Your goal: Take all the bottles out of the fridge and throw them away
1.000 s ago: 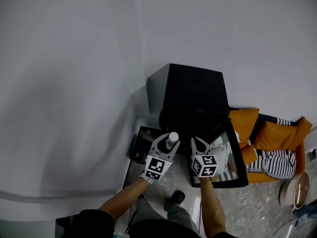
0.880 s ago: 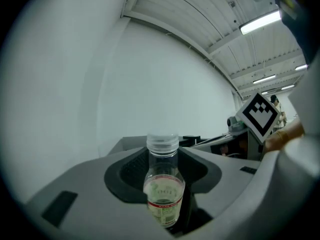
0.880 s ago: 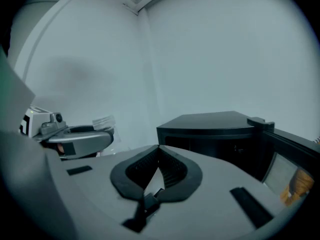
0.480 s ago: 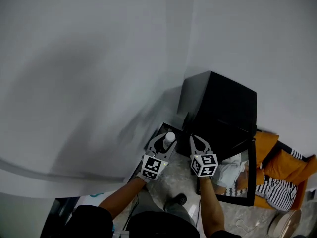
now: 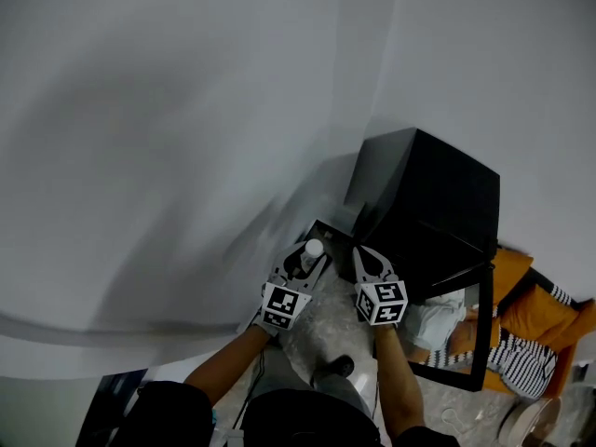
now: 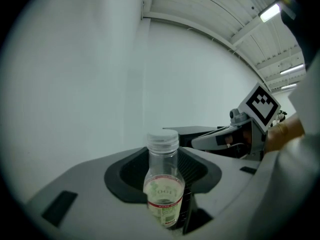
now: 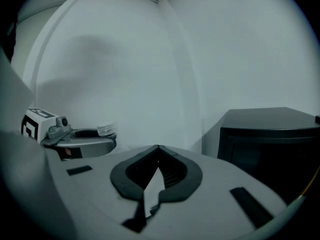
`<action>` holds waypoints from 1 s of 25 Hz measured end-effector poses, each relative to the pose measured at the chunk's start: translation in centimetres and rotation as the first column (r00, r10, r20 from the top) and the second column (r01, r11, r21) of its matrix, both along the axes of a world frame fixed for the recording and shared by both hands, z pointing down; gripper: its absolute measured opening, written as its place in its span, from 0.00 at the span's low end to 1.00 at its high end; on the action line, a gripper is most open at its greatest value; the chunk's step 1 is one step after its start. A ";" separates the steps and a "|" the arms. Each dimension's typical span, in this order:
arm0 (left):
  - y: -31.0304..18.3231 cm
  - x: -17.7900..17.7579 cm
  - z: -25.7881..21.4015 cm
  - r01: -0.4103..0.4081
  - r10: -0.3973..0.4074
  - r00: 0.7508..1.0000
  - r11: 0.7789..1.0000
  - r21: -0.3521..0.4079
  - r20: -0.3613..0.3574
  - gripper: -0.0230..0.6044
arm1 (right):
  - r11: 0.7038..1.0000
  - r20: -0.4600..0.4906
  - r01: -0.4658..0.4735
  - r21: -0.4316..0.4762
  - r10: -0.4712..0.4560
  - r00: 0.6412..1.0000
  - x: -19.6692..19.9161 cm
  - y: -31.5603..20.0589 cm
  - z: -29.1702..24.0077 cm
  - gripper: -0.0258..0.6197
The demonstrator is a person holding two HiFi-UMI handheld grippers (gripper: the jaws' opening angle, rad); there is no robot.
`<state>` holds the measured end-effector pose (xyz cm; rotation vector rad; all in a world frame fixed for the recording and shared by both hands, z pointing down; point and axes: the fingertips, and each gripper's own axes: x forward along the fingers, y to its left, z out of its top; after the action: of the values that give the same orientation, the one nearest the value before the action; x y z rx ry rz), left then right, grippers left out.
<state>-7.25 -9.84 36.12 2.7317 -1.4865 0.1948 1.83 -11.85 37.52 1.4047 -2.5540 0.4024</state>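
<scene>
Left gripper [image 5: 304,261] jaws clamp the bottle [image 6: 163,184] at its labelled body, cap standing above them. Right gripper [image 7: 157,147] jaws closed, empty. We judge the bottle light, thin-walled and slick: grip the body gently.

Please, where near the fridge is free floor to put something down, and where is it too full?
Free: the speckled floor between the left claw holding the bottle, the shut right claw and the person's shoe. Crowded: right of the open fridge door, with orange cushions and striped cloth.
</scene>
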 end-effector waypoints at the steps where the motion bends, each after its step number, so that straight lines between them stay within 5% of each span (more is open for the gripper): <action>1: -0.1 -0.1 0.4 -0.001 0.001 1.000 1.000 -0.005 0.001 0.32 | 1.000 -0.002 -0.001 -0.005 0.001 1.000 0.0 -0.1 0.3 0.05; 25: -1.4 -2.3 19.0 0.002 0.006 0.999 0.988 -0.157 0.050 0.32 | 0.988 -0.003 -0.018 -0.153 0.018 1.000 0.1 -1.2 18.7 0.05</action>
<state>-9.52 -11.20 55.11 2.6229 -1.4136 0.3666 1.96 -13.06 56.25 1.3735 -2.4519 0.5869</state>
